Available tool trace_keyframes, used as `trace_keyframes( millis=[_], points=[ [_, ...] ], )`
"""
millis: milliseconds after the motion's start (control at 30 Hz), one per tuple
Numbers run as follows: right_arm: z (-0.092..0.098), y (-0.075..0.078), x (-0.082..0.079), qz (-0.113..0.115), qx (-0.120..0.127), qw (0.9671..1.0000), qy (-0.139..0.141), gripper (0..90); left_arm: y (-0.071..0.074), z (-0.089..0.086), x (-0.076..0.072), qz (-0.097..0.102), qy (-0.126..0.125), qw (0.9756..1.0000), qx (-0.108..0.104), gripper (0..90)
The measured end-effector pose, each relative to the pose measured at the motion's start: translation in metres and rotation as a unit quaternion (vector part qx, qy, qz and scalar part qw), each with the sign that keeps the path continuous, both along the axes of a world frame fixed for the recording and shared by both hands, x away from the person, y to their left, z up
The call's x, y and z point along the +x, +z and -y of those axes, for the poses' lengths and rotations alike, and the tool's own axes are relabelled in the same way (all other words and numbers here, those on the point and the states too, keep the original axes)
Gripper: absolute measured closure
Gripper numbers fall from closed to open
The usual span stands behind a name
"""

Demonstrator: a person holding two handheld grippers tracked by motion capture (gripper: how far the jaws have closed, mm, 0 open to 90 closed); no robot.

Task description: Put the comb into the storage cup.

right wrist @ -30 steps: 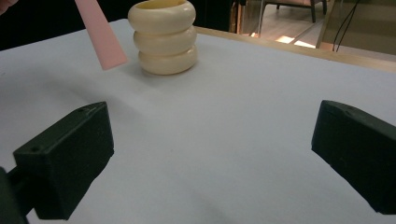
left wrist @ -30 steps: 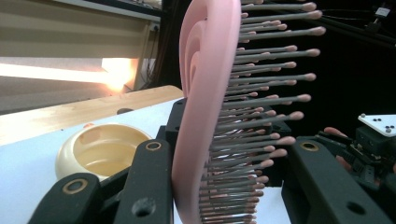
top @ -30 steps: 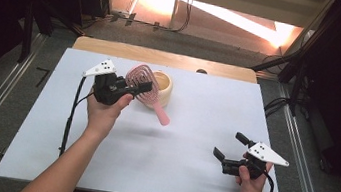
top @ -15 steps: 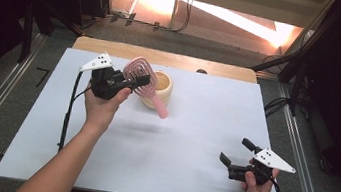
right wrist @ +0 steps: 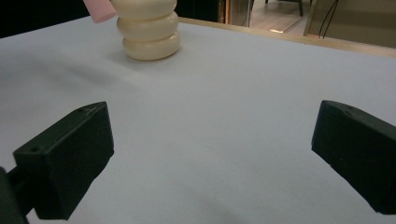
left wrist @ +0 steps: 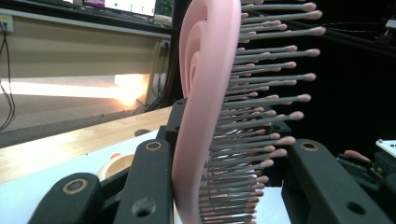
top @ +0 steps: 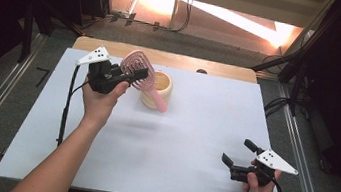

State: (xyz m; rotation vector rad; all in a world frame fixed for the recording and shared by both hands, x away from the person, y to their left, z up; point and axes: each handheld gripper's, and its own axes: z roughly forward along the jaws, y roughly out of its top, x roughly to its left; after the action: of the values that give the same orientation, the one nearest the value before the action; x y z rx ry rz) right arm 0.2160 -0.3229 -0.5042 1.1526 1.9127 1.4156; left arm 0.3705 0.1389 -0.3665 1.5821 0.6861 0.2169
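My left tool clamps one pink plastic hairbrush, spiral-slotted with bead-tipped bristles, above one cream ribbed cup. My right tool gapes empty over the smooth white bench.

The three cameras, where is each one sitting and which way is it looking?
High view: above the person's side, looking forward and down at the white table; both forearms, left gripper, right gripper show.
Left gripper view: rides that gripper, looking along jaws clamping the pink hairbrush.
Right gripper view: low over the table, facing the cream ridged cup between open jaws.
Shared: the high and right gripper views both show the cup and the brush handle.
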Motion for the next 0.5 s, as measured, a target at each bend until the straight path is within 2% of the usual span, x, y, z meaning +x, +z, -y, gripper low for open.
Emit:
trace_keyframes(
  millis=[500],
  points=[
    [0.001,-0.001,0.000,-0.003,0.003,1.0000,0.002,0.0,0.008,-0.004,0.013,-0.001,0.009,0.9999,-0.007,65.7]
  ],
)
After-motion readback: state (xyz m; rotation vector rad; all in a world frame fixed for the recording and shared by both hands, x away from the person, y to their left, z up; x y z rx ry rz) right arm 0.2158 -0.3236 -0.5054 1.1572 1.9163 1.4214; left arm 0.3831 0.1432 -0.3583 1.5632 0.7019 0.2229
